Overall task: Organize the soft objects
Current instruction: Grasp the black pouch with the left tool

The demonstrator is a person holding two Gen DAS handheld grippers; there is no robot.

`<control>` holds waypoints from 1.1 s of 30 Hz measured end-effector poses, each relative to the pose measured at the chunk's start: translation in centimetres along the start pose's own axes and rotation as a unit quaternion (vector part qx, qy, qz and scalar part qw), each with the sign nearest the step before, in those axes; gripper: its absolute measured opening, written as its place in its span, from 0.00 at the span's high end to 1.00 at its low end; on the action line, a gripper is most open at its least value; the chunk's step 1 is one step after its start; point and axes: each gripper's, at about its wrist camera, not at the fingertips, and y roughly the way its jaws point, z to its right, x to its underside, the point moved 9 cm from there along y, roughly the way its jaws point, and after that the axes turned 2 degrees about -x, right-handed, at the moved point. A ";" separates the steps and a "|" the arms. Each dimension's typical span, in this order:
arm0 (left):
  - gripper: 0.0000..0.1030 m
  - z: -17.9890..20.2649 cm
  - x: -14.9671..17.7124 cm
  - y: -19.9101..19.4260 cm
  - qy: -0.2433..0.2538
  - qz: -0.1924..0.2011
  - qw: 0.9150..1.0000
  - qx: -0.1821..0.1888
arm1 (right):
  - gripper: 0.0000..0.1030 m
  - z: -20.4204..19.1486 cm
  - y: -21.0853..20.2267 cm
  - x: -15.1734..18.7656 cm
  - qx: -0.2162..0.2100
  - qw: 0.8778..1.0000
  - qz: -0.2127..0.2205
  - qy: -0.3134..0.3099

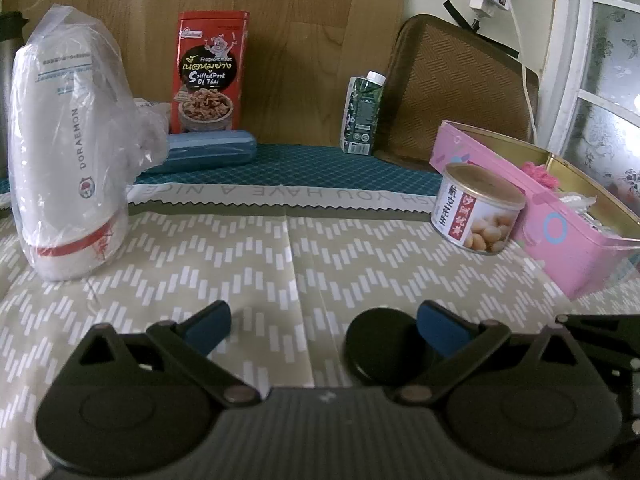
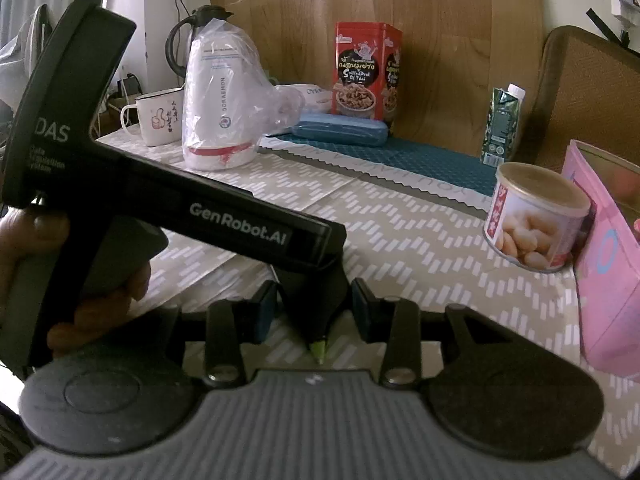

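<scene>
My left gripper (image 1: 322, 320) hovers low over the patterned tablecloth (image 1: 240, 264), its blue pads wide apart and open. A black round disc (image 1: 376, 344) lies against the inner side of its right finger; what it is I cannot tell. In the right wrist view my right gripper (image 2: 314, 308) has its pads against a black tapering thing with a green tip (image 2: 318, 346), just under the front of the left gripper's body (image 2: 240, 224). An open pink box (image 1: 580, 256) at the right holds a pink knitted piece (image 1: 538, 172) and some pale items.
A food can (image 1: 476, 212) stands against the pink box. A white Doraemon item in a plastic bag (image 1: 68, 152) stands at the left. Behind are a red tin (image 1: 210, 72), blue case (image 1: 208, 152), drink carton (image 1: 362, 116), brown tray (image 1: 452, 88) and mug (image 2: 156, 118). A hand (image 2: 24, 240) grips the left handle.
</scene>
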 end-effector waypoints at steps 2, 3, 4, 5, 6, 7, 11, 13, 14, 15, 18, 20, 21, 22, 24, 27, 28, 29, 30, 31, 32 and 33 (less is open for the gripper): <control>0.00 0.0 0.0 0.0 0.000 0.000 1.000 0.000 | 0.58 0.0 0.0 0.0 0.002 1.000 0.000 0.000; 0.00 0.0 0.0 0.0 0.000 0.000 1.000 0.000 | 0.58 0.0 0.0 0.0 0.003 1.000 0.001 0.001; 0.01 0.1 0.0 -0.1 0.000 0.000 1.000 0.001 | 0.58 0.0 0.0 0.0 0.003 1.000 0.001 0.001; 0.01 0.1 0.0 -0.1 0.001 0.000 1.000 0.002 | 0.58 0.1 0.0 0.0 0.003 1.000 0.001 0.001; 0.01 0.2 0.0 -0.1 0.001 0.000 1.000 0.004 | 0.58 0.1 0.0 0.0 0.004 1.000 0.001 0.002; 0.01 0.2 0.1 -0.2 0.002 0.000 1.000 0.006 | 0.58 0.1 -0.1 0.0 0.005 1.000 0.001 0.002; 0.01 0.6 0.1 -0.3 0.009 -0.001 1.000 0.020 | 0.58 -0.1 -0.3 0.1 0.007 1.000 0.002 0.002; 0.01 0.8 0.2 -0.4 0.014 -0.001 0.999 0.033 | 0.58 0.0 -0.3 0.2 0.006 1.000 0.002 0.004; 0.01 1.0 0.2 -0.5 0.016 -0.001 0.999 0.041 | 0.58 0.0 -0.4 0.2 0.007 1.000 0.002 0.004; 0.01 1.1 0.2 -0.5 0.018 -0.001 0.999 0.049 | 0.60 -0.1 -0.4 0.2 0.007 1.000 0.002 0.004; 0.01 1.7 0.4 -0.7 0.023 -0.004 0.996 0.086 | 0.61 -0.2 -0.5 0.3 0.007 1.000 0.002 0.000; 0.01 2.2 0.5 -0.9 0.029 -0.007 0.994 0.109 | 0.61 -0.1 -0.4 0.3 0.006 1.000 0.002 0.004; 0.01 2.4 0.6 -1.0 0.031 -0.009 0.993 0.118 | 0.61 -0.1 -0.4 0.3 0.006 1.000 0.003 0.006; 0.01 2.5 0.6 -1.0 0.032 -0.009 0.992 0.121 | 0.61 -0.1 -0.4 0.2 0.005 1.000 0.003 0.007; 0.01 2.6 0.6 -1.0 0.032 -0.008 0.992 0.123 | 0.61 -0.1 -0.4 0.2 0.003 1.000 0.003 0.010; 0.00 2.6 0.7 -0.9 0.032 -0.007 0.992 0.123 | 0.60 0.0 -0.4 0.2 -0.001 1.000 0.005 0.015; 0.00 2.6 0.7 -1.0 0.032 -0.007 0.992 0.123 | 0.60 0.0 -0.5 0.2 -0.001 1.000 0.006 0.016; 0.00 2.6 0.7 -1.0 0.032 -0.006 0.992 0.124 | 0.60 -0.1 -0.5 0.2 -0.001 1.000 0.006 0.016; 0.00 2.6 0.7 -0.9 0.031 -0.006 0.992 0.124 | 0.60 -0.1 -0.5 0.3 -0.001 1.000 0.006 0.016; 0.00 2.5 0.7 -1.0 0.030 -0.006 0.992 0.124 | 0.60 -0.1 -0.5 0.3 -0.001 1.000 0.006 0.015; 0.00 2.5 0.7 -0.9 0.029 -0.005 0.992 0.123 | 0.59 -0.1 -0.5 0.3 -0.001 1.000 0.006 0.016; 0.00 2.5 0.6 -0.9 0.029 -0.005 0.992 0.123 | 0.58 -0.1 -0.5 0.3 -0.002 1.000 0.006 0.016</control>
